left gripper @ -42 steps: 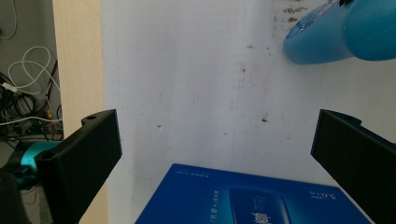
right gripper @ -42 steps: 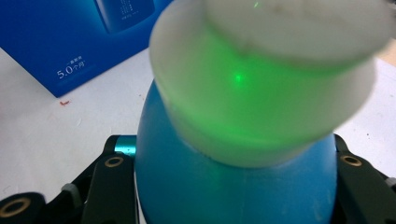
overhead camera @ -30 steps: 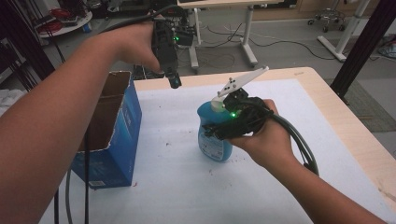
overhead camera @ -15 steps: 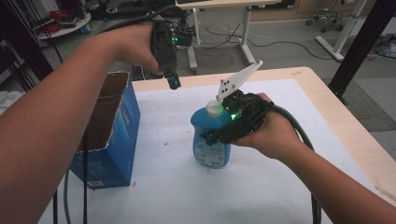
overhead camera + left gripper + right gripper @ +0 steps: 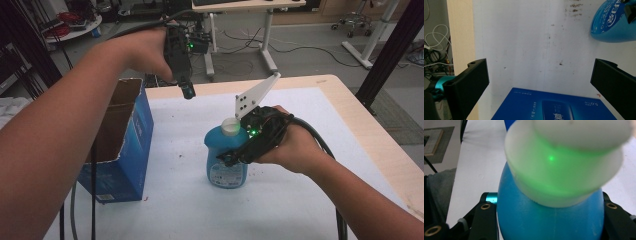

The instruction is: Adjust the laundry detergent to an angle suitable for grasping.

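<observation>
A blue bottle (image 5: 226,170) with a white cap (image 5: 231,126) stands upright near the middle of the white table (image 5: 300,200). My right gripper (image 5: 229,157) comes in from the right and is shut on the bottle's body just under the cap. In the right gripper view the bottle (image 5: 549,220) sits between both black jaws, the cap (image 5: 564,165) close and blurred. My left gripper (image 5: 187,90) is held high over the table's far left, pointing down. In the left gripper view its jaws (image 5: 539,82) stand wide open with nothing between them.
An open blue cardboard box (image 5: 120,145) stands at the table's left edge, below the left forearm; its printed side (image 5: 554,107) lies under the left gripper. The table's wooden rim (image 5: 370,130) runs along the right. Desks, chairs and cables fill the floor behind.
My right hand has tipped a little and the bottle it grips now sits slightly lower and more upright. The left gripper has kept still.
</observation>
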Tool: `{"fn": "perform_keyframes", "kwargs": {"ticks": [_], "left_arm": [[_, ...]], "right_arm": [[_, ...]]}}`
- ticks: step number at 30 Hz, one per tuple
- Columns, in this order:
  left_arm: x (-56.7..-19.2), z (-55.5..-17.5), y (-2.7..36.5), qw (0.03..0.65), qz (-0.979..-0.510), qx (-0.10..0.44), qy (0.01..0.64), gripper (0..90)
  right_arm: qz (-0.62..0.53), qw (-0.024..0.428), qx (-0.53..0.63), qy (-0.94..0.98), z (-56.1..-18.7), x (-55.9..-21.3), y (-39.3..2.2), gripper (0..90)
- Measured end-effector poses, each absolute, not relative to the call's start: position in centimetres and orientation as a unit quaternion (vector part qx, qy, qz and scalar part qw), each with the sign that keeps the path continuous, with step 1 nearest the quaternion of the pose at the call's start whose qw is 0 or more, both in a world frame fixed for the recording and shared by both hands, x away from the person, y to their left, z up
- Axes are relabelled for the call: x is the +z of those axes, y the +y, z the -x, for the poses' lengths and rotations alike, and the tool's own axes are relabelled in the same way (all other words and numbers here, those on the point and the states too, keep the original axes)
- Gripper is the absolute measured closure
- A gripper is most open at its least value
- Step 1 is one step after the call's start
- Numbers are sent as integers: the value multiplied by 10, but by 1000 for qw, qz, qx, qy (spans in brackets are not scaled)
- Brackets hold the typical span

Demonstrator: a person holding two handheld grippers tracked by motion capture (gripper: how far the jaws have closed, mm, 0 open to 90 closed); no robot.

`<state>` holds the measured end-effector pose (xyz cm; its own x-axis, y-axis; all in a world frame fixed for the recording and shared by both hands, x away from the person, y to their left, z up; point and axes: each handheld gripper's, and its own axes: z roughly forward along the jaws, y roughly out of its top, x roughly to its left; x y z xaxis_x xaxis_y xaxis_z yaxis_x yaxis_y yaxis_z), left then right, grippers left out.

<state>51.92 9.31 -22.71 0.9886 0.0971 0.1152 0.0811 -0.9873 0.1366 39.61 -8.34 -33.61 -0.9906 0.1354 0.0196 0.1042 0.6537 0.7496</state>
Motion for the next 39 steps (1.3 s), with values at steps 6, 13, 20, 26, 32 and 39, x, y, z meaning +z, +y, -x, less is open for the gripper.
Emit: {"fn": "perform_keyframes", "kwargs": {"ticks": [6,13,20,26,32,39], "left_arm": [[-228,-520,93,66,-995,61,45,17],[-229,-519,94,67,-995,61,46,17],[-228,-519,94,66,-995,61,45,17],[-228,-518,93,66,-995,61,45,17],[-227,-517,93,65,-995,61,44,17],[-228,-519,93,64,-995,60,43,17]], "right_arm": [[-53,15,411,910,-394,-339,-79,442],[-49,11,413,909,-392,-347,-78,441],[-48,14,416,908,-390,-348,-80,440],[-49,13,414,909,-390,-347,-80,432],[-54,9,414,909,-390,-347,-80,414],[-59,-5,420,905,-391,-347,-80,364]]}}
